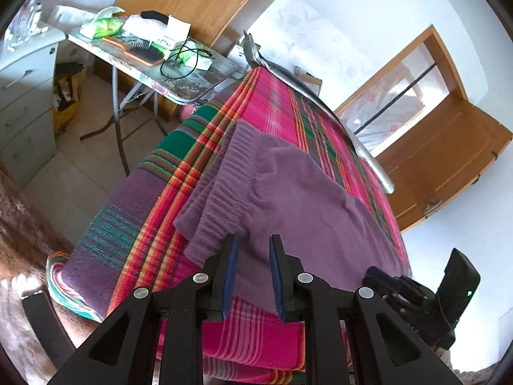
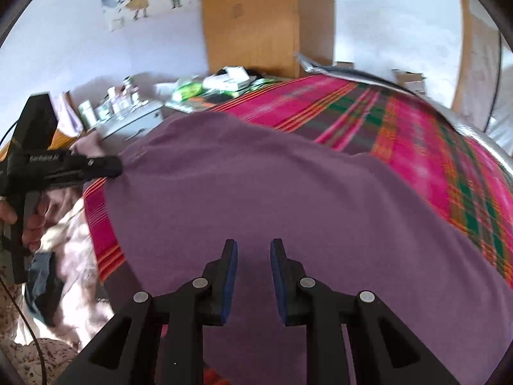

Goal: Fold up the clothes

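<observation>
Both tools are hovering over a purple sweater (image 1: 288, 192) on the plaid blanket (image 1: 275, 102): left tool (image 1: 253, 243) and right tool (image 2: 253, 250) narrowly parted (gripping nothing).

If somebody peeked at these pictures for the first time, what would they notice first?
Probably the big purple sweater spread out on the bright pink plaid blanket that covers the bed. Two black grippers reach over it: the right gripper with its blue pads apart above the cloth, and the left gripper at the ribbed edge.
</observation>
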